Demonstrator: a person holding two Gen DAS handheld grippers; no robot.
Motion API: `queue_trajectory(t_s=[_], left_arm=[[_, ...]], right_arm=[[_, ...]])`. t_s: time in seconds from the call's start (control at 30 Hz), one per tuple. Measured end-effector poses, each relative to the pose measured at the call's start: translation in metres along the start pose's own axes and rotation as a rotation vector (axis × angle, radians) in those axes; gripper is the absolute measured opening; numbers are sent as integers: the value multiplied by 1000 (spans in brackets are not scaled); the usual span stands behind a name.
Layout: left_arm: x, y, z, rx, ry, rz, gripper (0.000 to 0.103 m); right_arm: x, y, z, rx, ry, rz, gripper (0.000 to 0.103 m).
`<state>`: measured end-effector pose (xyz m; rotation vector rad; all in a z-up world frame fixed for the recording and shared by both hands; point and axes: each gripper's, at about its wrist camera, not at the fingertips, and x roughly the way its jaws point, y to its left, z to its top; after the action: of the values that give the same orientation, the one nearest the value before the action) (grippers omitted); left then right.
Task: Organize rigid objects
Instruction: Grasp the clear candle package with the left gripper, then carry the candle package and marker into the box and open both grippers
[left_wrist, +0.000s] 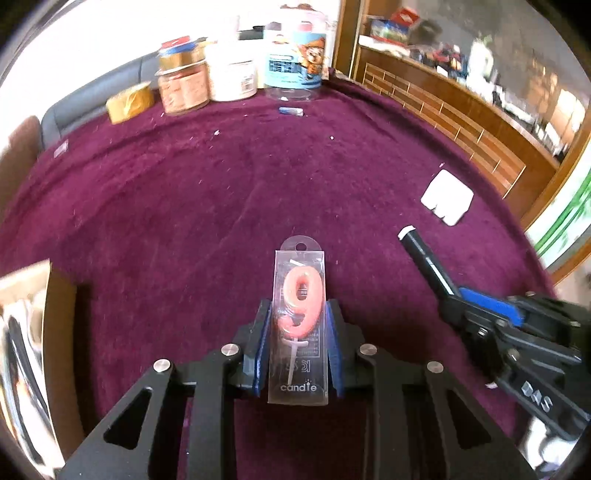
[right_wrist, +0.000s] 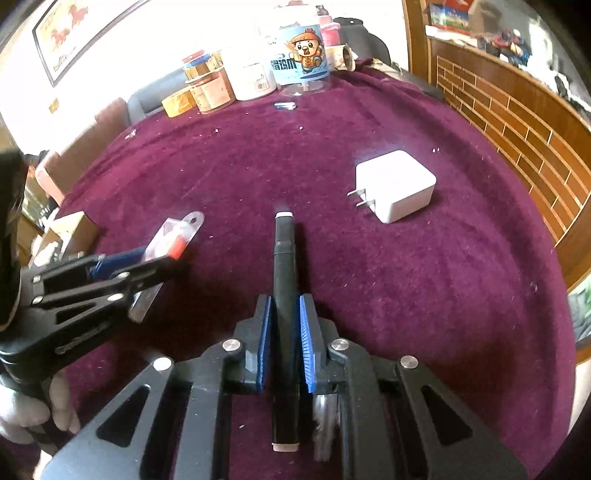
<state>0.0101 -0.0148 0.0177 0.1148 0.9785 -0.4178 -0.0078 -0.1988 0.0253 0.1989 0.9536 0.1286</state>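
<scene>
Pink candle pack (left_wrist: 299, 325) lengthwise in clenched left gripper (left_wrist: 298, 314) | right gripper (right_wrist: 285, 314) grasps black marker (right_wrist: 284, 314) lengthwise

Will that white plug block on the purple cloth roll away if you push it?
Probably not: the white charger is boxy with flat sides, so it should slide. Its metal prongs might snag the fuzzy purple cloth. It looks solid and stiff.

cloth (left_wrist: 207, 206): plush purple velvet, linty | candle pack (left_wrist: 299, 332): clear glossy plastic | charger (right_wrist: 397, 184): smooth white plastic | marker (right_wrist: 284, 280): matt black
</scene>
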Motion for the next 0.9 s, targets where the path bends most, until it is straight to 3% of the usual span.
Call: queue_trajectory(t_s=[0.27,0.43,0.57,0.67,0.9], left_arm=[[-72,40,-37,-151,-101,-154,23],[-127,88,-67,-267,-192,-226,23],[-155,135,-96,-372,-227,-225,23],[-168,164,-119,-434,-234,-179,23],[-148,209,-153,-553,-155,-135,23]], right_arm=[[-25,23,-4,27,-27,98,12],[-43,61,-3,-3,-32,187,12],[-50,107,-5,-53,-13,275,13],[-47,141,-11,-84,18,340,13],[-11,219,-32,-99,156,471,13]])
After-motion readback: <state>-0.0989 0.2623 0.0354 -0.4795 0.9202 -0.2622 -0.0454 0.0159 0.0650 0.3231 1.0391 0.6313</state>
